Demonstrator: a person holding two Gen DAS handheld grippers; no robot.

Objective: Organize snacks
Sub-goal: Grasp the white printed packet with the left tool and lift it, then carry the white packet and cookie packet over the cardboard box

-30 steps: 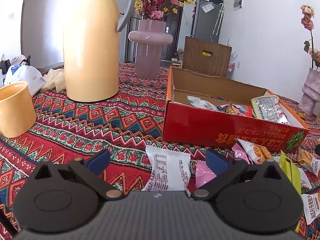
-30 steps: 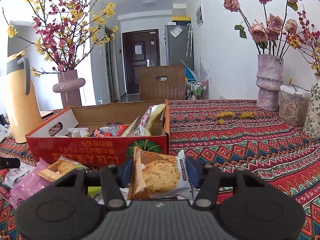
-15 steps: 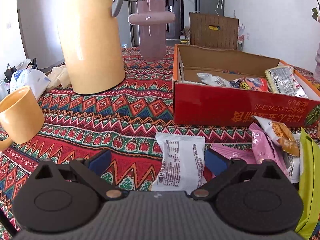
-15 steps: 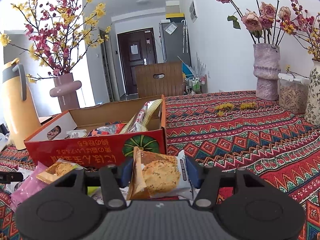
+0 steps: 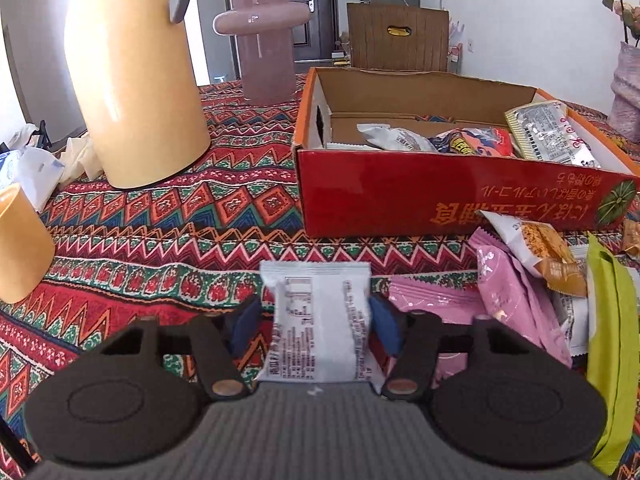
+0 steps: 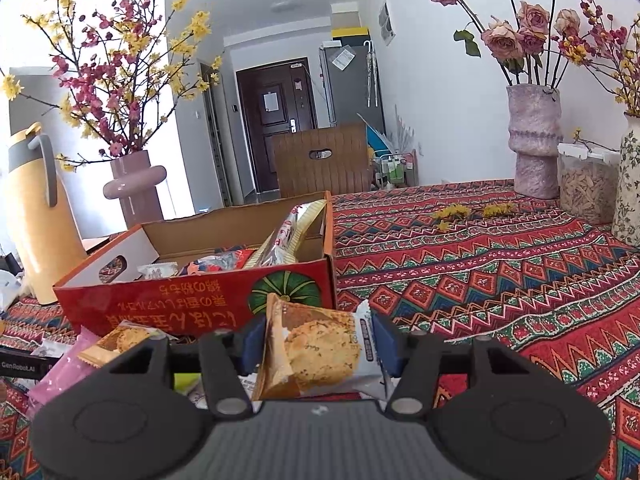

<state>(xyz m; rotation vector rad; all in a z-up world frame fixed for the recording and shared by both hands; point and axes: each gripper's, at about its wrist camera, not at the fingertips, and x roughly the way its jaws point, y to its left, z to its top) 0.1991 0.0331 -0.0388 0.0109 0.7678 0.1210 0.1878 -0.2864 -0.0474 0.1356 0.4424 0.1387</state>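
The left gripper [image 5: 316, 324] is squeezed onto a white snack pack [image 5: 320, 320] low over the tabletop [image 5: 168, 216], in front of the red box [image 5: 440, 196]. Only this view shows the orange cup [image 5: 20, 248] and the green pack [image 5: 612, 320]. The right gripper [image 6: 320, 344] is squeezed onto a cookie pack [image 6: 316, 352] near the box's corner. Only that view shows the rose vase [image 6: 534, 140] and the jar [image 6: 586, 188].

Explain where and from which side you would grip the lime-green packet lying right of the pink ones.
Probably grip the lime-green packet across its narrow width, mid-length, coming from above. It lies long and slim at the heap's right edge, beside the pink packets, so its outer long side seems free.
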